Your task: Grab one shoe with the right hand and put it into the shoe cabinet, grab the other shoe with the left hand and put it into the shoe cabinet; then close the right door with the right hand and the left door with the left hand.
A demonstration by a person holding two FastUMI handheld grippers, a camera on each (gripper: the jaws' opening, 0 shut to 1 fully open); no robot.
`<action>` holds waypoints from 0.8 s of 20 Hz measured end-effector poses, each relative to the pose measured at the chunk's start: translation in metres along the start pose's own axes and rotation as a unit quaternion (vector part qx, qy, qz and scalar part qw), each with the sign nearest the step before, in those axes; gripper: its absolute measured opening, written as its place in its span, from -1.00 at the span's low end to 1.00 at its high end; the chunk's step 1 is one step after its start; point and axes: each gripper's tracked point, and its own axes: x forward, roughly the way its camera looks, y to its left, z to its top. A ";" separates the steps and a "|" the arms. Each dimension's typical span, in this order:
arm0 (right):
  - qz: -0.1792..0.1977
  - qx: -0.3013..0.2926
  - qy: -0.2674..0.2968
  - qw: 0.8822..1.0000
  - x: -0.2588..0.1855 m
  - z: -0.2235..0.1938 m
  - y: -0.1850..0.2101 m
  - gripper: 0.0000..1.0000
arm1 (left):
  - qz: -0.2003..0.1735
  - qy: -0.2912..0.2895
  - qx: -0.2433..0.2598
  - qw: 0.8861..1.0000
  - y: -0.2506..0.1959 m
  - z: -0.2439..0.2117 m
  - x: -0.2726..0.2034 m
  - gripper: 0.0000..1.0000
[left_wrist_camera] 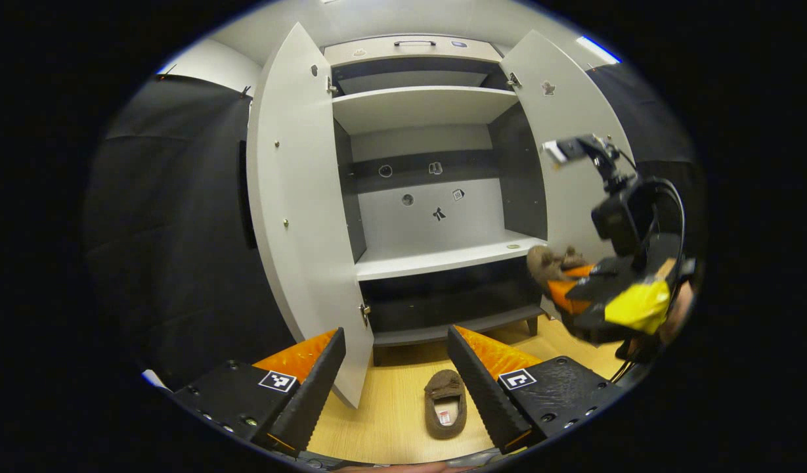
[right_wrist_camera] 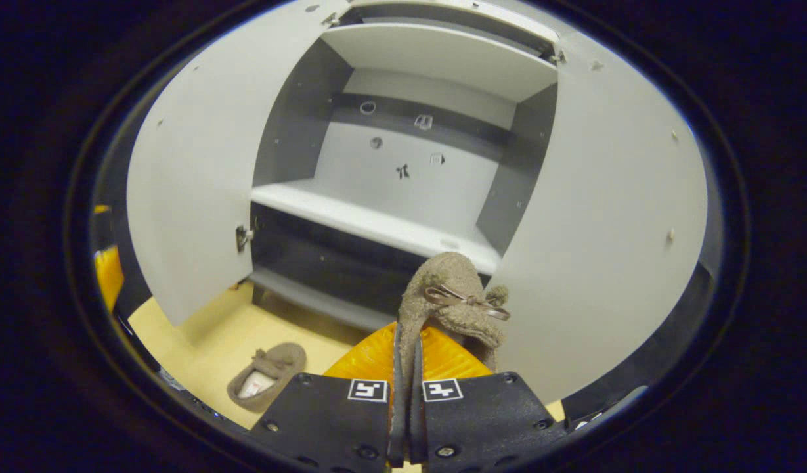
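Right claw (right_wrist_camera: pixel 406 358): the two fingers stand pressed nearly together at the bottom of the right gripper view, pinching the edge of a brown fleece slipper (right_wrist_camera: pixel 449 295). The slipper stands upright above the fingertips, bow side turned to the right. It is held in the air in front of the shoe cabinet (right_wrist_camera: pixel 403 164), level with the front edge of the middle shelf (right_wrist_camera: pixel 350 217) and close to the inner face of the open right door (right_wrist_camera: pixel 607 230).

In the left gripper view, the same claw (left_wrist_camera: pixel 574 289) appears at the right, beside the right door (left_wrist_camera: pixel 567 118), with the slipper (left_wrist_camera: pixel 547 263) projecting from it toward the cabinet opening. A hand is partly visible behind its housing.

Left claw (left_wrist_camera: pixel 396 374): fingers spread wide apart, gripping nothing. It is aimed at the cabinet's lower compartment and hangs above the floor.

Second slipper (left_wrist_camera: pixel 445 402): lies flat on the wooden floor (left_wrist_camera: pixel 390 420) in front of the cabinet, between the left claw's fingers as seen, toe toward the cabinet. In the right gripper view it (right_wrist_camera: pixel 265 376) lies on the floor below the open left door (right_wrist_camera: pixel 193 197).

Both cabinet doors stand open. The shelves are bare.
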 end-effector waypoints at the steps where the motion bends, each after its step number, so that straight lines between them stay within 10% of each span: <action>1: 0.000 0.001 -0.012 1.000 0.006 0.026 -0.006 -0.87 | 0.004 -0.002 -0.005 1.000 0.005 0.001 0.001 0.92; 8: -0.021 0.000 -0.008 1.000 0.133 0.141 -0.035 -0.87 | 0.065 -0.006 -0.026 0.998 0.050 -0.001 -0.009 0.92; 16: -0.024 0.002 0.088 0.996 0.268 0.129 -0.026 -0.87 | 0.158 0.028 -0.037 0.986 0.107 -0.027 -0.042 0.92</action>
